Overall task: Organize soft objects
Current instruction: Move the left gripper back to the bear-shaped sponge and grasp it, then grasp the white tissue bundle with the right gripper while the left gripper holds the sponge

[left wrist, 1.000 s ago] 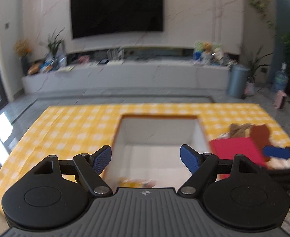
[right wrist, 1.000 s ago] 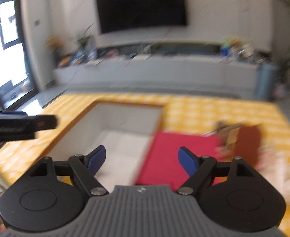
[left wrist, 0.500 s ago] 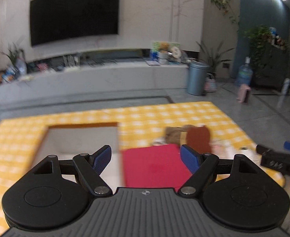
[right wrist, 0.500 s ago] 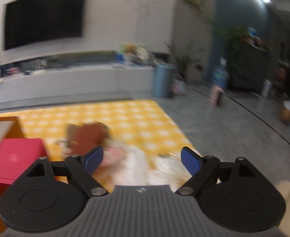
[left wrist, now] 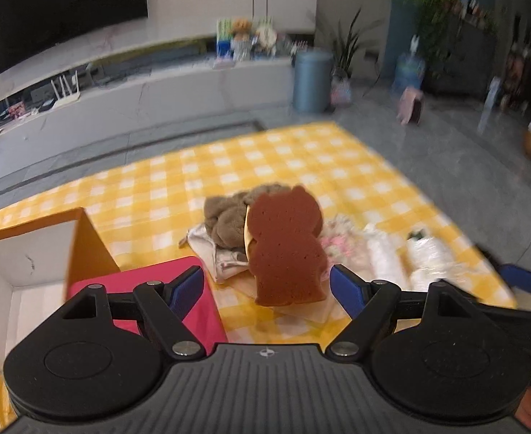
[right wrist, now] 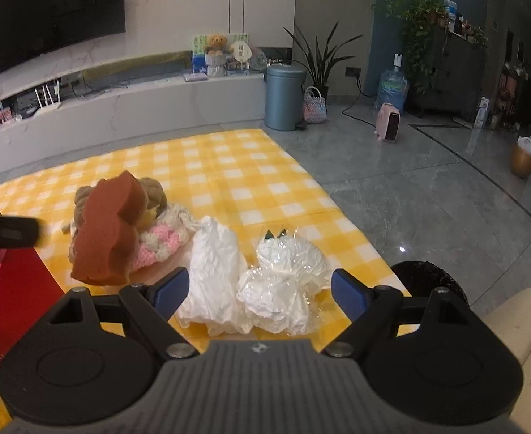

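Left wrist view: the left gripper [left wrist: 267,287], jaws wide apart and empty, lines up on a brown bear-shaped sponge [left wrist: 285,249] propped atop a heap of soft cloths on the yellow checked tablecloth [left wrist: 229,166], likely its next pick. An open cardboard box [left wrist: 48,246], apparently the destination, stands just left beside a red box [left wrist: 138,282]. From the right wrist, the right gripper [right wrist: 260,287], equally spread and holding nothing, hovers over crumpled white plastic bags [right wrist: 251,275], with a pink knitted item [right wrist: 160,242] lying between them and the sponge.
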Available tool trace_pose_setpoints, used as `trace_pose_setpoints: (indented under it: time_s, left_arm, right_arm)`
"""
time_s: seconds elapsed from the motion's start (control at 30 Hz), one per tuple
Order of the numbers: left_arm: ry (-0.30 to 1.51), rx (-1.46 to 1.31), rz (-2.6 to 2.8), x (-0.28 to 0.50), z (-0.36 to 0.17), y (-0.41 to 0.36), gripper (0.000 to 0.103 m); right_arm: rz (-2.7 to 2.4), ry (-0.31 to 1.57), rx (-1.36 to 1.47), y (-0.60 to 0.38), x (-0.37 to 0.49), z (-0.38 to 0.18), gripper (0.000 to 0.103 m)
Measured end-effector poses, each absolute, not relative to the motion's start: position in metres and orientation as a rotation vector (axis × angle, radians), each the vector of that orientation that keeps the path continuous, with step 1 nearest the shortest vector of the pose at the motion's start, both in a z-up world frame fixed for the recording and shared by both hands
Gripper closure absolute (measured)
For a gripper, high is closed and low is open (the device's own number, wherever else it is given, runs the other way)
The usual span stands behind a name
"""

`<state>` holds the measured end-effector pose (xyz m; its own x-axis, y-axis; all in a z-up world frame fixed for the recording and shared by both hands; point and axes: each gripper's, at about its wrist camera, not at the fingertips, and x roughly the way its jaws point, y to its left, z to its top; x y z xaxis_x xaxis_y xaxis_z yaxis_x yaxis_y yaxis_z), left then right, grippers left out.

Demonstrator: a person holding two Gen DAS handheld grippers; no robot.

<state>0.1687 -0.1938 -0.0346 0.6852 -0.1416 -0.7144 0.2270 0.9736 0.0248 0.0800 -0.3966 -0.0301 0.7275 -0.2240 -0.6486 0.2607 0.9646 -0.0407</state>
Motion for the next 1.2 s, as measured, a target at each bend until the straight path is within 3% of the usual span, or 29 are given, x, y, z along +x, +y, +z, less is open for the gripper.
trace_pose_setpoints:
  time_s: [0.47,0.53,0.6,1.2]
  left_arm:
    - [0.939,0.129,-0.193,0.253,-0.088,-0.224,0.008]
    - [1.001,0.087,-0.221,0.261,-0.092,-0.221,0.02]
    - [1.018,0.073,-0.236,0.264,-0.092,-0.22,0.024]
    - [0.793,-0.214,-0.57,0.214,-0.047,-0.141,0.027]
  right_arm:
    - [-0.291,0.768,0.197,-0.429,0.083,-0.05,0.018]
    - [-0.289,0.774,0.193,-0.427,0.085,-0.051,0.019]
    - [-0.28,0.781,0.18,-0.424,0.087,-0.052,0.019]
    - [-0.104,0.762,0.198,-0.403,0.106,-0.053,0.02]
